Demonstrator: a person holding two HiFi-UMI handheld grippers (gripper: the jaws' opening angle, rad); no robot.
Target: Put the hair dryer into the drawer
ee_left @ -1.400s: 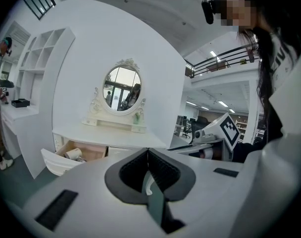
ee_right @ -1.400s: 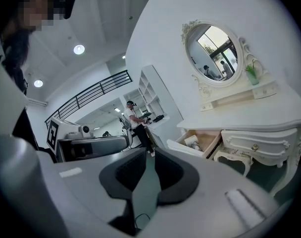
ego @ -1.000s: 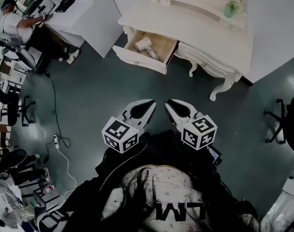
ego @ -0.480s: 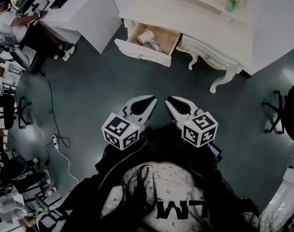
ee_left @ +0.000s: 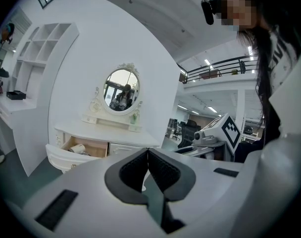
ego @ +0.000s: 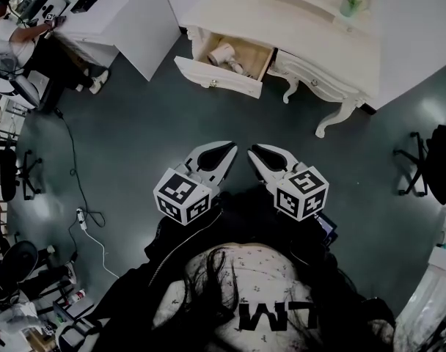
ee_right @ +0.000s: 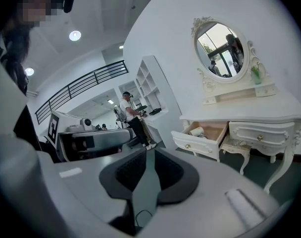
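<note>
The cream hair dryer lies inside the open drawer of a white dressing table at the top of the head view. It shows too as the hair dryer in the drawer and as the hair dryer in the drawer. My left gripper and right gripper hang side by side over the dark floor, well short of the drawer. Both are shut with nothing between the jaws. The left gripper and right gripper point toward the table.
An oval mirror and a small green plant stand on the dressing table. A person sits at a white desk at far left. A cable with a power strip lies on the floor. Office chairs stand at right.
The dressing table and its open drawer have slid slightly up in the head view. Both grippers have shifted a little along with it, still shut and side by side.
</note>
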